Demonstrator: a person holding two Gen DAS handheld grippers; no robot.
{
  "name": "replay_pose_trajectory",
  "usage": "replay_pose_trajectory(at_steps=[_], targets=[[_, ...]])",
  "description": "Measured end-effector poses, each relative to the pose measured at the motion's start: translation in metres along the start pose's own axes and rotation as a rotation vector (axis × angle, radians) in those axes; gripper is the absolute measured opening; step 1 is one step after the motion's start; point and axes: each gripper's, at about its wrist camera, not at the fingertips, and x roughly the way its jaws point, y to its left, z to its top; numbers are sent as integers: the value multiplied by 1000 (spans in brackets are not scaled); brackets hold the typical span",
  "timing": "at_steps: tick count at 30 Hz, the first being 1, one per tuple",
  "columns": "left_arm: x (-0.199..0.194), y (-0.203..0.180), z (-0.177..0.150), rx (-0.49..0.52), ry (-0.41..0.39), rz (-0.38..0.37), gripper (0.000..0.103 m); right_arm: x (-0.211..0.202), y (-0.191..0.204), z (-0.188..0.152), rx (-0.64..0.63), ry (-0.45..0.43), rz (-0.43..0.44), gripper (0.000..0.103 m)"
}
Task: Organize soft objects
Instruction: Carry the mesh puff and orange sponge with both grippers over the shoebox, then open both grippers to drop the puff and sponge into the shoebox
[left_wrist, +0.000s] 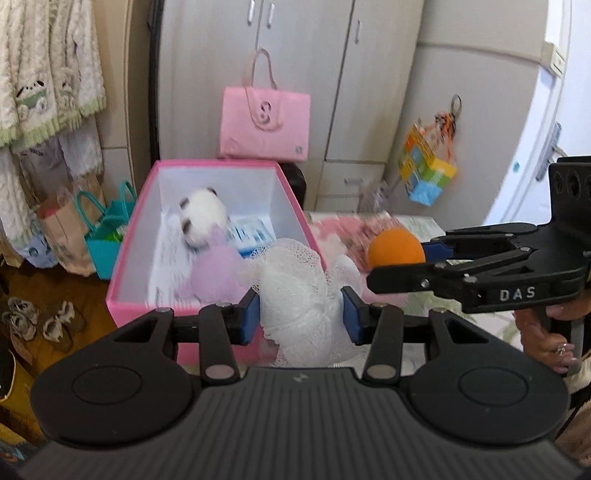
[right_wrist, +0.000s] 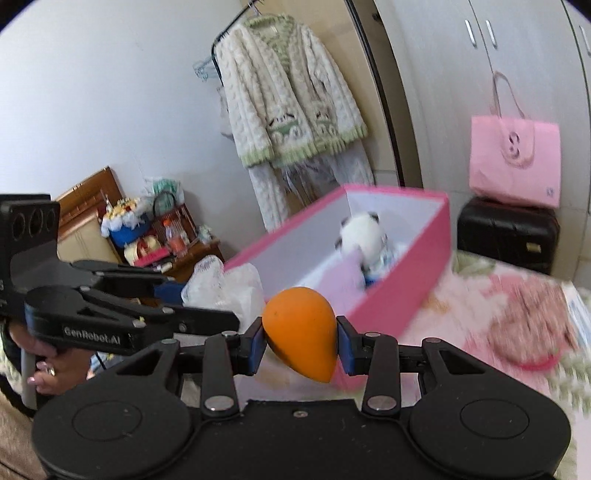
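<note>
You've got the white mesh pouf (left_wrist: 299, 291) clamped in your left gripper (left_wrist: 301, 314) just over the pink box's (left_wrist: 123, 266) near edge, and the orange sponge (right_wrist: 301, 332) clamped in your right gripper (right_wrist: 300, 347), near the box. A plush toy (left_wrist: 203, 216) already sits inside. Both held items still need dropping in; the pink cloth (right_wrist: 524, 325) on the bed probably follows.

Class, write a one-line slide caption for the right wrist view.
Right gripper clamps an orange sponge before an open pink box holding a plush toy.
</note>
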Motion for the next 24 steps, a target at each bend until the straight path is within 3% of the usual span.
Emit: replay_pose_trajectory(at_steps=[7, 12, 17, 24], targets=[[27, 33, 29, -28, -75, 108, 44, 52, -14, 39, -60, 12, -42, 44], [72, 58, 48, -23, -15, 168, 44, 104, -25, 62, -117, 105, -67, 44], [112, 77, 51, -15, 36, 229, 44, 146, -34, 64, -217, 189, -142, 44], [128, 76, 46, 6, 66, 280, 48, 173, -37, 62, -272, 260, -151, 45]])
